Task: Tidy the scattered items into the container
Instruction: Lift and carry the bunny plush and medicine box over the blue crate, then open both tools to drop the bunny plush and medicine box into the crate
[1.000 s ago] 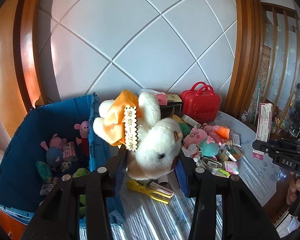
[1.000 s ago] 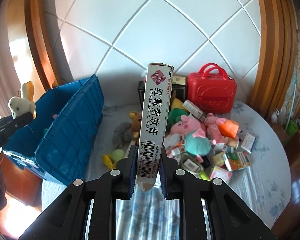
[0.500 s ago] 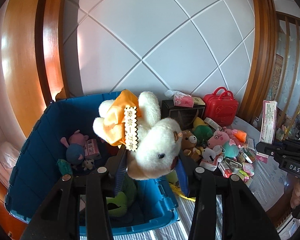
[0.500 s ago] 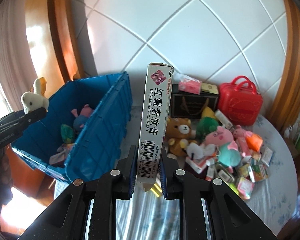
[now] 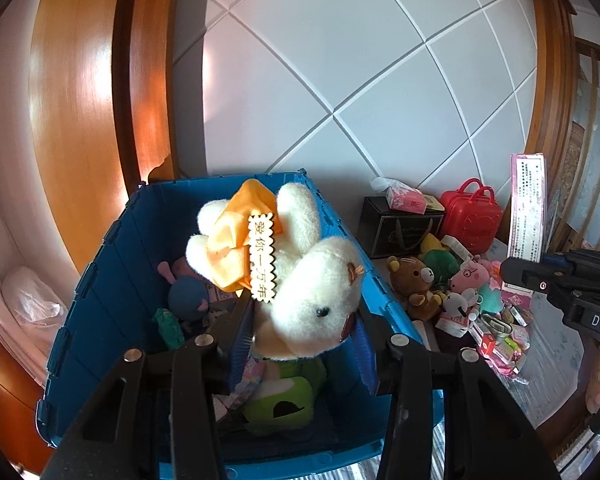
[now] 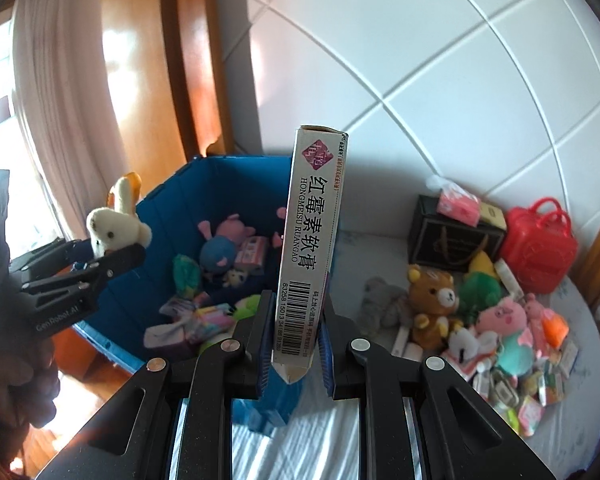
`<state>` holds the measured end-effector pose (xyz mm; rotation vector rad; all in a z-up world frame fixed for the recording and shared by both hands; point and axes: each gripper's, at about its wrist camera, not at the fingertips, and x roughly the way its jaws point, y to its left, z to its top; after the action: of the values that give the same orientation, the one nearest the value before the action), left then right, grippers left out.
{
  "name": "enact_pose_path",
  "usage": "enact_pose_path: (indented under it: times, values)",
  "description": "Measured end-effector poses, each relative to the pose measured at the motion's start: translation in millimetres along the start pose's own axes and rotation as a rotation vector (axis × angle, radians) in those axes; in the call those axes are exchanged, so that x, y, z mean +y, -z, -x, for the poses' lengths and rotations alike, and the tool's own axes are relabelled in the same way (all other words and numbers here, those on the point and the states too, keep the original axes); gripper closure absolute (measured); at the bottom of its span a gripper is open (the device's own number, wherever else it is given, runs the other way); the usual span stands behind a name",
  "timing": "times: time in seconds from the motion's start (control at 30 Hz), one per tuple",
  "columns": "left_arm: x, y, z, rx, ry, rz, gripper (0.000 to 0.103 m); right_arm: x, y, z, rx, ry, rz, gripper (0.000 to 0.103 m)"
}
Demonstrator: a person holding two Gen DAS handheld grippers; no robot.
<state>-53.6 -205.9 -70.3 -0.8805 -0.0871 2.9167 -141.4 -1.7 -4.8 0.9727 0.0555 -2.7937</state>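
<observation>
Scattered items [image 6: 496, 320]: plush toys and small packets heaped on the cloth-covered table [image 6: 332, 432], to the right of the container.

Container: blue crate [image 5: 100, 280], open-topped, at the table's left end. Already inside it: a blue-and-pink plush [image 6: 220, 246], a green plush [image 5: 284, 396], a green packet [image 5: 168, 322], small pink boxes [image 6: 252, 250].

Item in your left gripper [image 5: 300, 334]: white plush rabbit [image 5: 308, 284] with an orange bow [image 5: 232, 240] and a cream tag bearing printed characters. Your jaws stand partly apart and press on the rabbit's lower body from both sides; you hold it above the crate's interior, near the right wall.

Item in your right gripper [image 6: 294, 336]: tall narrow carton [image 6: 310, 248], white with a barcode and a maroon emblem, standing upright. Your jaws are nearly closed and clamp its lower end; you hold it just in front of the crate's right-hand wall.

Items on the table, not yet in the crate:
- brown bear plush [image 6: 434, 296]
- grey plush [image 6: 384, 304]
- pink pig plush [image 6: 500, 314]
- green plush [image 6: 478, 290]
- red toy suitcase [image 6: 540, 248]
- dark box [image 6: 452, 240] with a pink tissue pack [image 6: 458, 204] on top
- loose packets along the right edge [image 6: 540, 396]
</observation>
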Motion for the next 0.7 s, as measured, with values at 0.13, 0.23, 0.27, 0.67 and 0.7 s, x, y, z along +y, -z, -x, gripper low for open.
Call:
enact_pose_path:
  times: [0.13,0.23,0.27,0.67,0.7]
  values:
    - [26,1,0,-0.004,-0.008,0.029,0.059,27,-15,-11,0.005,-0.021,0.035,0.083]
    - [43,2,-2,-0.002,-0.021,0.045,0.059,48,-25,-20,0.012,-0.038,0.057,0.083]
    - [49,2,-2,-0.002,-0.024,0.050,0.059,53,-28,-23,0.016,-0.043,0.063,0.083]
    - [92,4,-14,0.026,-0.086,0.081,0.059,102,-38,-82,0.112,-0.070,0.086,0.083]
    - [94,4,-15,0.026,-0.090,0.081,0.059,104,-38,-85,0.116,-0.070,0.087,0.083]
